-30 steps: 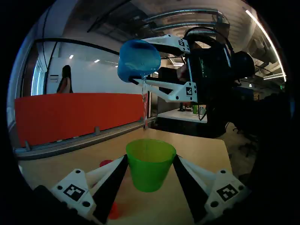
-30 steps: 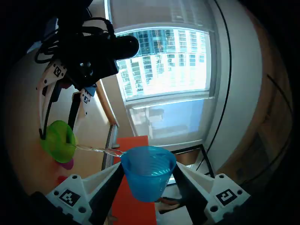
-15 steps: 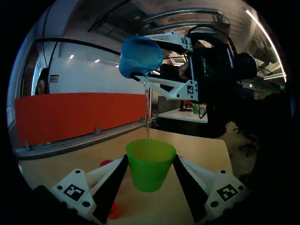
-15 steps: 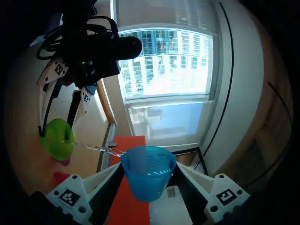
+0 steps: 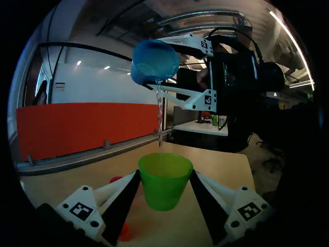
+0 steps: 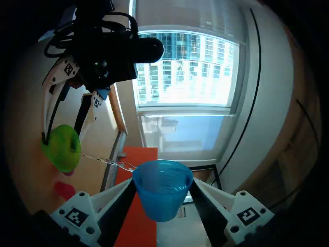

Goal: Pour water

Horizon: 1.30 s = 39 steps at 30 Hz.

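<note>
Wooden table (image 5: 218,164); green cup (image 5: 165,183); orange partition (image 5: 82,127)

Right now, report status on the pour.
Left gripper shut on green cup, upright. Right gripper shut on blue cup, tipped above. Water streaming toward green cup. Nothing between.

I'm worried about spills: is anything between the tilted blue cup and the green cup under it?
Nothing visible is. The water stream falls from the blue cup lip through open air toward the open mouth of the green cup, held below it.
</note>
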Tool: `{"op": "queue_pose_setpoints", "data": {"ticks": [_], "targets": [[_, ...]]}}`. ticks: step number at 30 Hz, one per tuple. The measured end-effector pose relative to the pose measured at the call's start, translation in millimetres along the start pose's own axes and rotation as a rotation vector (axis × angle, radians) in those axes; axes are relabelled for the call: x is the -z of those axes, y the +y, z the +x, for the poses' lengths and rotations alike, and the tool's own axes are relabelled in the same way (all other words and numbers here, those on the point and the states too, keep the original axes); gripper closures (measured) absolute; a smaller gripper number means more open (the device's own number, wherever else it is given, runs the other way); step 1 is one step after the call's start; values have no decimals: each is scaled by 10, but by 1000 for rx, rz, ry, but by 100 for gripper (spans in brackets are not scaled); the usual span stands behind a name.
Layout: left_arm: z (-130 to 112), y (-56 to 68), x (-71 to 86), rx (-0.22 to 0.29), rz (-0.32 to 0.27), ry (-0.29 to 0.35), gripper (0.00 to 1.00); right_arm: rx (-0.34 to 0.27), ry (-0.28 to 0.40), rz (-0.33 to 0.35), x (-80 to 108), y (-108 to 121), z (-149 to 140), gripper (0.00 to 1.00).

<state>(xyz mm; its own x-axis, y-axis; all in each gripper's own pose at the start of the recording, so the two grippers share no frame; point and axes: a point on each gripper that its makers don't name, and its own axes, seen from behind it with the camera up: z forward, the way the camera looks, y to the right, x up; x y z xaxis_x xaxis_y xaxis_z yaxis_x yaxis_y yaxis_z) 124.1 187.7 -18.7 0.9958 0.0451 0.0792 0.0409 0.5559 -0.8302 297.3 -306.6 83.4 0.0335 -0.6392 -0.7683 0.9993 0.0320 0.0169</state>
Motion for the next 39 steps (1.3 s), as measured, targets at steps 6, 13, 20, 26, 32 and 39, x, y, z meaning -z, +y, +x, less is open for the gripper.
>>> {"op": "queue_pose_setpoints", "data": {"ticks": [6,13,20,26,32,39], "targets": [[0,5,-11,0,-1,1,14,33,0,0,4,15,28,11],[3,8,-21,0,-1,0,14,77,-3,-1,5,25,58,11],[13,1,-30,2,3,2,14,127,-1,-4,8,23,109,11],[14,-2,-35,3,5,5,14,132,2,0,22,5,144,11],[4,-10,-31,3,6,4,14,99,6,-6,46,22,145,11],[12,-13,-25,6,6,7,14,2,6,-1,63,-31,105,11]]}}
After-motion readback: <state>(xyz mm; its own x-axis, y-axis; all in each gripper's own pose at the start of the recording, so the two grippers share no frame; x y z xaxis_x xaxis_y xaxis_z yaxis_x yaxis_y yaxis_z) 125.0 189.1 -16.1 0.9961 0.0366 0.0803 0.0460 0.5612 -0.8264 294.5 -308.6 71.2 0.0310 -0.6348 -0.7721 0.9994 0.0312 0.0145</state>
